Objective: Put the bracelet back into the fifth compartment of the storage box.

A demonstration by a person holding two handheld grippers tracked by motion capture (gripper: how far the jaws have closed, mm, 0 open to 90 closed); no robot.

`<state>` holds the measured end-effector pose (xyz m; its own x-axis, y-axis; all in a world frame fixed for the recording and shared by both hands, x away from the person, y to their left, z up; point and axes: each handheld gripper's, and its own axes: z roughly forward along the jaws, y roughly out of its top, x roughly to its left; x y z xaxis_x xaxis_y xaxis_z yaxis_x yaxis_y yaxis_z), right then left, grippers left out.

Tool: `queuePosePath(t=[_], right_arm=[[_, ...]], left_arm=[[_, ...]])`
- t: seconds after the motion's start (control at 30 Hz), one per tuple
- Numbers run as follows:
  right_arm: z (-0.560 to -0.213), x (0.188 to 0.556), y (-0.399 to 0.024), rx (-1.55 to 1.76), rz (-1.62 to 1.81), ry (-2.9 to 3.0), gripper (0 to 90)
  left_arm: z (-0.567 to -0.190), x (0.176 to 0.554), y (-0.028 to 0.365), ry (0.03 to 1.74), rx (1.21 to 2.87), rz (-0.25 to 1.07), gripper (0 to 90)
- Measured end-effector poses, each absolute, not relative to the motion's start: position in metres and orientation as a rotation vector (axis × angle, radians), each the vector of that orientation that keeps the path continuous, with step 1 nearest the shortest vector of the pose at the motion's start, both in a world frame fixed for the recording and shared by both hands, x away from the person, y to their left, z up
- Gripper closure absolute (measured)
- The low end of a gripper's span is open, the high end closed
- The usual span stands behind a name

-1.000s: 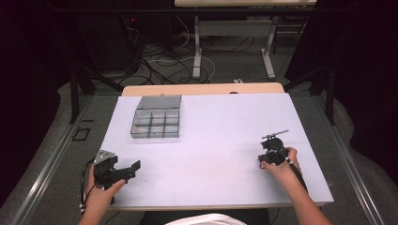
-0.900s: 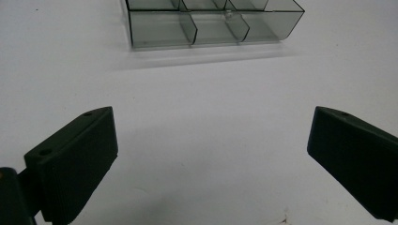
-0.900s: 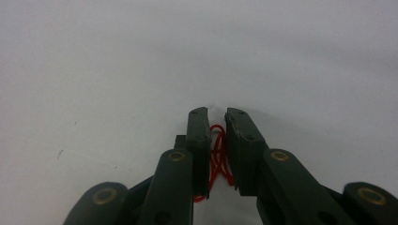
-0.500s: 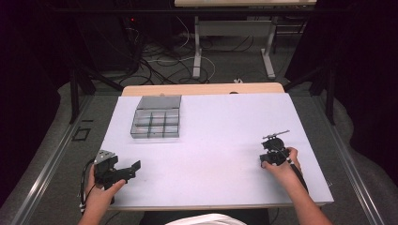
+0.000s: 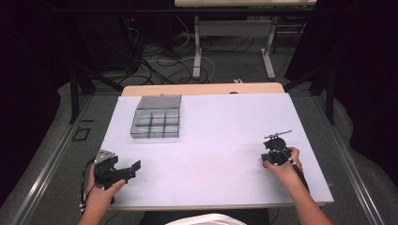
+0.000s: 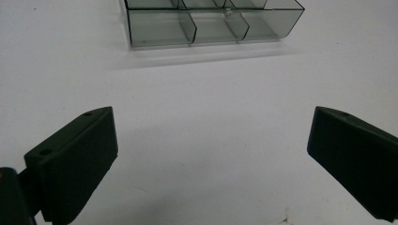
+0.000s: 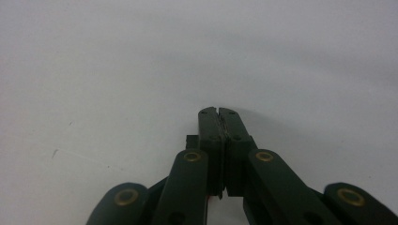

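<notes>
A clear grey plastic organizer box point(image 5: 156, 121) with several compartments sits on the white table point(image 5: 216, 140) at the back left, its lid raised behind it. My left gripper point(image 5: 126, 171) rests near the front left corner, held in a hand, jaws wide apart with nothing between them. In the left gripper view the box point(image 6: 211, 23) lies ahead beyond bare table, and the gripper point(image 6: 211, 159) stands open. My right gripper point(image 5: 277, 140) is at the front right, held in a hand. In the right gripper view its jaws point(image 7: 219, 115) press together over bare table, with nothing between them.
The white sheet covers a wooden tabletop point(image 5: 202, 89) whose far edge shows. Behind it stand another table's legs point(image 5: 197, 47) and tangled cables point(image 5: 155, 51) on the floor. A metal rail point(image 5: 51, 159) runs along the left side.
</notes>
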<state>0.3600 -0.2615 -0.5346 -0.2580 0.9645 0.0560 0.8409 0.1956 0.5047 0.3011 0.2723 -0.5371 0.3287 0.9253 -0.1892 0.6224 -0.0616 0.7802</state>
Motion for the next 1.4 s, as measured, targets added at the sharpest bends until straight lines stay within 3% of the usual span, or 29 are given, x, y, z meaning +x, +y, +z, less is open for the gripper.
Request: queuePosePath(t=[1.4], right_arm=[[-0.52, 0.351, -0.266, 1.638, 0.848, 2.162, 89.2]], left_arm=[[-0.537, 0.301, 0.272, 1.377, 1.777, 0.462, 2.1]])
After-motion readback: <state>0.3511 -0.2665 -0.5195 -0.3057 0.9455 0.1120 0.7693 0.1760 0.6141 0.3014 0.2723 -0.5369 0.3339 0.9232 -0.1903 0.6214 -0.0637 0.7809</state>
